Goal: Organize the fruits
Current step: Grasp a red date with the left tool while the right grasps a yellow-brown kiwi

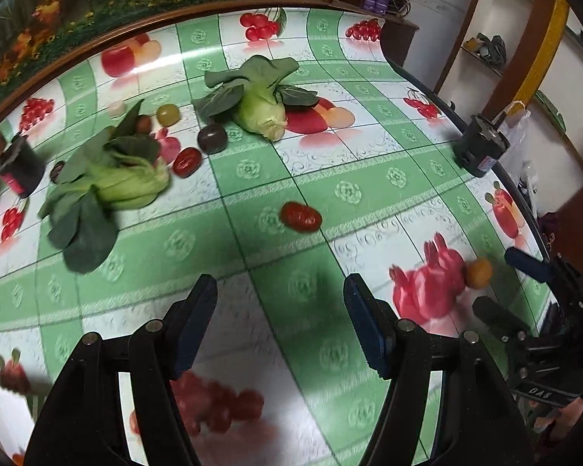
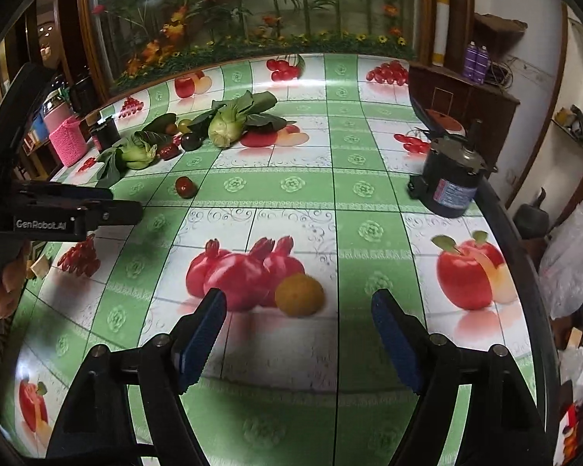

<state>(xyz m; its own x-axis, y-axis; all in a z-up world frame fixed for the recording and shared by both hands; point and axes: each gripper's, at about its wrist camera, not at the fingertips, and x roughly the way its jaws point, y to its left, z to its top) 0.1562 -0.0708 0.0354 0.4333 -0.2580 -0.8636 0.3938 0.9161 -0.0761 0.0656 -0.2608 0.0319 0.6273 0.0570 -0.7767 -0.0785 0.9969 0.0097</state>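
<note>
Both grippers, left [image 1: 280,324] and right [image 2: 299,334], are hovering half-open, holding nothing; "GenRobot.AI" is showing; motor [image 2: 449,178] label is blurring unreadably.

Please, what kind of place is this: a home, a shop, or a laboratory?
Probably a home, perhaps a dining room. A table wears a tablecloth printed with fruit, a wooden cabinet stands at the wall, and cluttered shelves hold household things. A pink basket stands at the table's edge.
</note>
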